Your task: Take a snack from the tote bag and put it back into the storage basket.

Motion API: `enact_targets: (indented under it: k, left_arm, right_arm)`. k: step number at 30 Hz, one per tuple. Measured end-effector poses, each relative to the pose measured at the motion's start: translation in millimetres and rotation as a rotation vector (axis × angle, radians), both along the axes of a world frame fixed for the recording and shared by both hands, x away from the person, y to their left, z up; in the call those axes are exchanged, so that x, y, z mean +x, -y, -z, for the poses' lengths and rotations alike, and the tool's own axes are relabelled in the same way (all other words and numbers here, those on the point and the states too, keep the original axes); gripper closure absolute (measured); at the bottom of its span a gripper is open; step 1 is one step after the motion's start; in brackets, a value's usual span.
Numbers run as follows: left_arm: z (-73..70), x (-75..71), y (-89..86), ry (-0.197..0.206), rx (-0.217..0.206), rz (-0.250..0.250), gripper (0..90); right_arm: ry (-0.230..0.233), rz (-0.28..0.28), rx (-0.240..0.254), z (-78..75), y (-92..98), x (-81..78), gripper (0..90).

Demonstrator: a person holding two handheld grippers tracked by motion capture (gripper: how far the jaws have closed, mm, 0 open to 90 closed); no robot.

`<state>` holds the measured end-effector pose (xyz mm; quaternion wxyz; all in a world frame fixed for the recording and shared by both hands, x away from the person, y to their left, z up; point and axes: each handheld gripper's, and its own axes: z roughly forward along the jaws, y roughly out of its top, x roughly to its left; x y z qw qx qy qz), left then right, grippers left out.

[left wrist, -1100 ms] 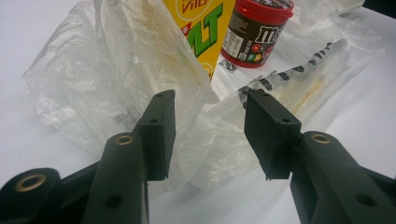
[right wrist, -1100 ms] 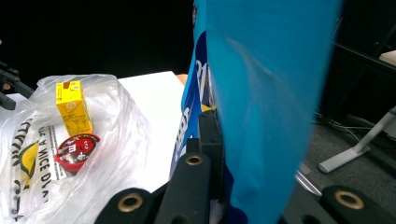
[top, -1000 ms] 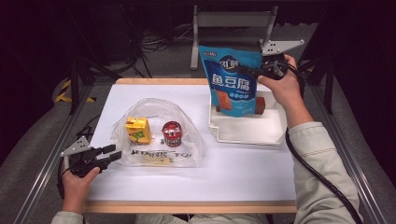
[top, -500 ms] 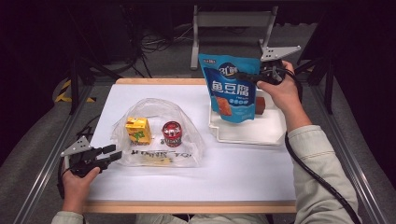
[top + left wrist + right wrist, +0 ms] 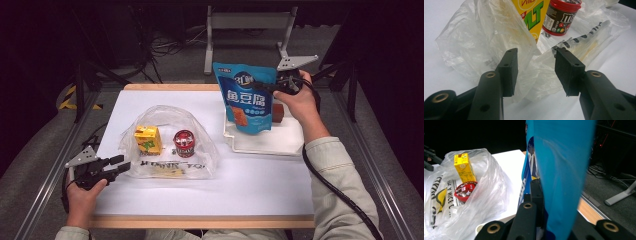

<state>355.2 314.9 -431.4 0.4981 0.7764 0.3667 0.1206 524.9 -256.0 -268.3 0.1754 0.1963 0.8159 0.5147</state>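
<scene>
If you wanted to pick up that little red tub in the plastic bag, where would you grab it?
Probably across the round sides of the red tub, coming from above: it stands upright beside the yellow carton, and the clear bag opens upward, leaving its lid exposed.

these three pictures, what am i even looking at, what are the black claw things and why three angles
A person sits at a white table holding a hand-worked two-jaw gripper in each hand. The high view looks down from above. The other two pictures come from small cameras riding on each gripper, looking along its black jaws.

The left gripper rests at the edge of a clear plastic bag, jaws open with bag film lying between them. Inside the bag stand a yellow drink carton and a red-lidded candy tub.

The right gripper is shut on the top of a blue snack pouch, holding it above a white tray. A brown item lies in the tray, partly hidden.
</scene>
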Motion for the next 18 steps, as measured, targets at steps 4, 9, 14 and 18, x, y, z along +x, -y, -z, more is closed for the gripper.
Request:
enact_targets:
  k: [4,9,14,18]
  left_arm:
    - [0.1,0.2,-0.2,0.003,-0.002,0.001,53.9]
    - [0.2,0.1,0.3,0.003,-0.003,0.004,53.8]
    - [0.2,0.1,-0.3,0.004,-0.001,0.003,53.8]
    - [0.2,-0.1,-0.2,0.001,-0.002,0.002,53.8]
  right_arm:
    - [-0.003,0.005,0.002,4.7,0.4,1.7,89.6]
    - [0.001,0.011,0.002,7.7,0.0,3.1,89.6]
    - [0.001,0.016,0.013,13.9,3.0,5.9,89.6]
    - [0.001,0.014,0.011,18.1,4.3,7.1,89.6]
